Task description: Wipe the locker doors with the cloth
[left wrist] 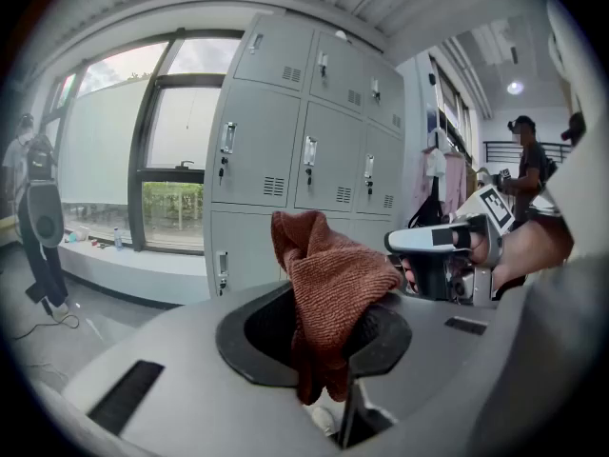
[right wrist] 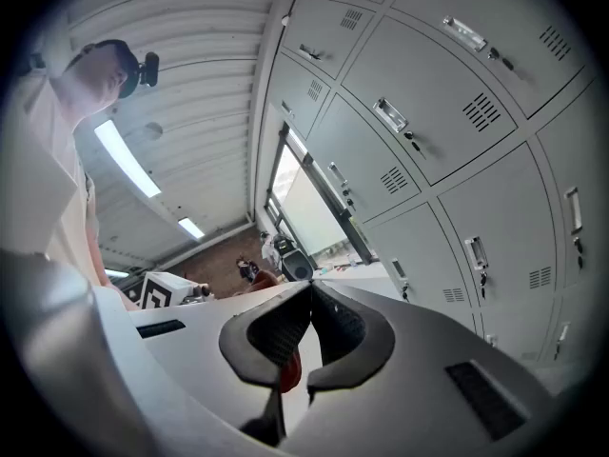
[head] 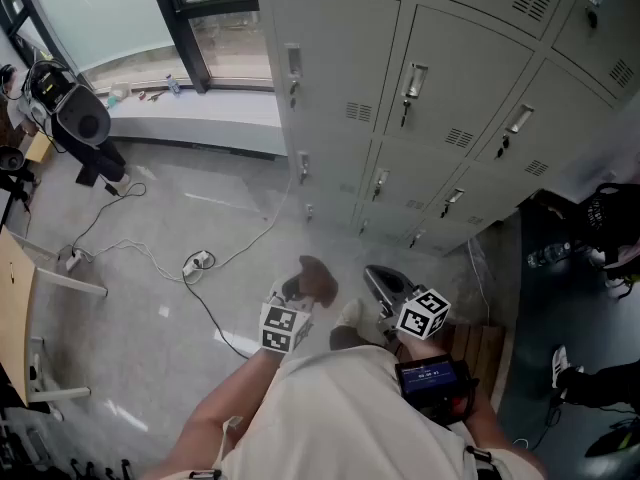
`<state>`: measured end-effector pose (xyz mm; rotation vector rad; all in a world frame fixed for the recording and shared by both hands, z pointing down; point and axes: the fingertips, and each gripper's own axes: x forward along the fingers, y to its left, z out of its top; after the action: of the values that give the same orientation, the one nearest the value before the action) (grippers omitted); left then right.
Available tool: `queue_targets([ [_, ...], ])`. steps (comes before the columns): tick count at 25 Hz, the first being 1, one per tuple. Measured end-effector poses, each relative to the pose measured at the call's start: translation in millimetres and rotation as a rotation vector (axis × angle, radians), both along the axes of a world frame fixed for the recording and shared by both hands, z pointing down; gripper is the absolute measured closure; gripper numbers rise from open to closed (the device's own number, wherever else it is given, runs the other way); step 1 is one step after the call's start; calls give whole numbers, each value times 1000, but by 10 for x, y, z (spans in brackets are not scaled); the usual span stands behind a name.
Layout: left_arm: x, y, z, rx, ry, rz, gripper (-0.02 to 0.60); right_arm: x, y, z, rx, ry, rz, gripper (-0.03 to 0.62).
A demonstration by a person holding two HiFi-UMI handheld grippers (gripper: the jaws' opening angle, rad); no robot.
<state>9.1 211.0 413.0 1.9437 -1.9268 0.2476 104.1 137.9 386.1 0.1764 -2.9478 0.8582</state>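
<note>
A rust-brown cloth (left wrist: 331,284) was clamped between the jaws of the left tool (head: 303,290), bunched and standing up above them. The right tool (right wrist: 311,298) was clenched on nothing, its tips pressed together. Both were held low, with the grey locker doors (head: 440,108) at twelve o'clock, well apart from the cloth.
</note>
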Motion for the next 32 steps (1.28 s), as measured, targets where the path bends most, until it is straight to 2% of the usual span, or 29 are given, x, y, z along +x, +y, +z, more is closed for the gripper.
queue_targets([
  [5, -297, -896, 40, -19, -22, 21, 511, -306, -805, -14, 51, 8, -19, 576],
  [9, -406, -1466, 111, -35, -50, 27, 511, -399, -1370, 83, 37, 28, 14, 576],
  [12, -427, -1811, 171, -48, -55, 57, 511, -472, -1598, 189, 28, 51, 20, 576],
  [21, -476, -2805, 456, -96, -123, 192, 511, -476, -1758, 446, -27, 116, 97, 576],
  [26, -546, -3462, 554, -144, -157, 270, 511, -388, -1717, 441, -58, 128, 258, 576],
  [32, -650, -4055, 651, -182, -121, 272, 511, -159, -1500, 574, -117, 178, 400, 576],
])
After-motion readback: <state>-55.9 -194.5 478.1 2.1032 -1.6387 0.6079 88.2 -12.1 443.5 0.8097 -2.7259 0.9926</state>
